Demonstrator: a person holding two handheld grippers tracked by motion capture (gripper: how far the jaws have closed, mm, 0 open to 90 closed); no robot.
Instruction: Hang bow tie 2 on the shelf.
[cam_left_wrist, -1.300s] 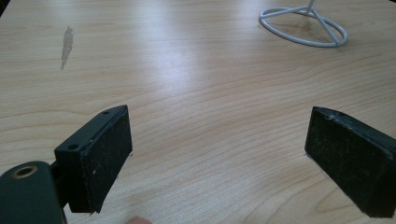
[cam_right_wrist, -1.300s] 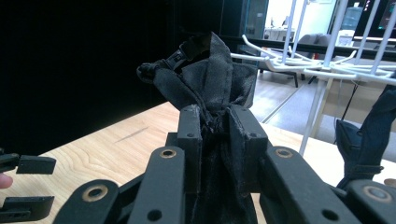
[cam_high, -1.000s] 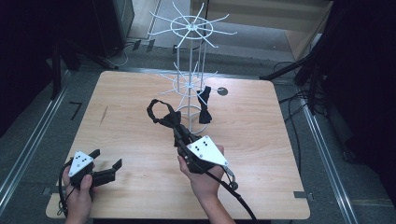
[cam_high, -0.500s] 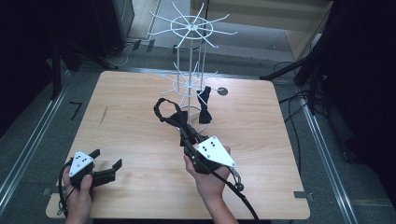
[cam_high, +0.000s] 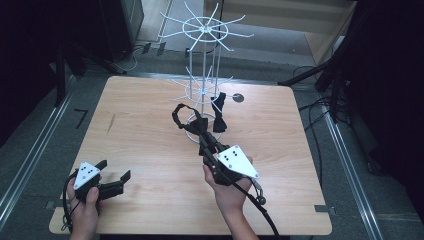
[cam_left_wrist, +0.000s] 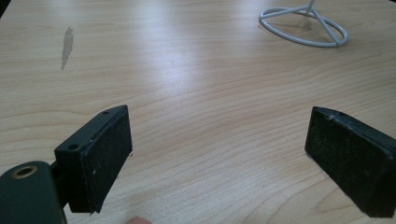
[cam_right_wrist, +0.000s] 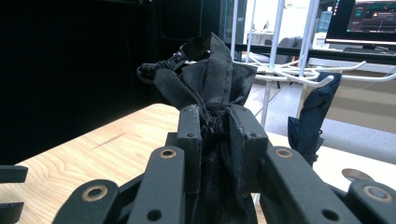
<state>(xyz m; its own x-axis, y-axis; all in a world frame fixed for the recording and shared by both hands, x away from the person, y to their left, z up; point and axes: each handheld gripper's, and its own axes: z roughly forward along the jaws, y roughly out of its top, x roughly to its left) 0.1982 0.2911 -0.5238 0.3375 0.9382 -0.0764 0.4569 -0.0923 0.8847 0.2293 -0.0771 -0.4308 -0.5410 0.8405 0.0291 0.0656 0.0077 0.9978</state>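
Observation:
My right gripper is shut on a black bow tie and holds it above the table, its strap looping out to the left. In the right gripper view the bow tie bunches up above the closed jaws. The tie sits just in front of a white wire rack, close to its ring base. A second black bow tie hangs from one of the rack's lower hooks, to the right of the held one. My left gripper rests at the table's front left, open with nothing between its pads.
The wooden table has a small dark disc behind the rack and a grey smear at the left. The rack's hooks spread outward at two levels. Dark equipment and cables surround the table.
My right gripper has shifted a little to the right with the bow tie, closer to the rack's base. The left gripper has stayed put.

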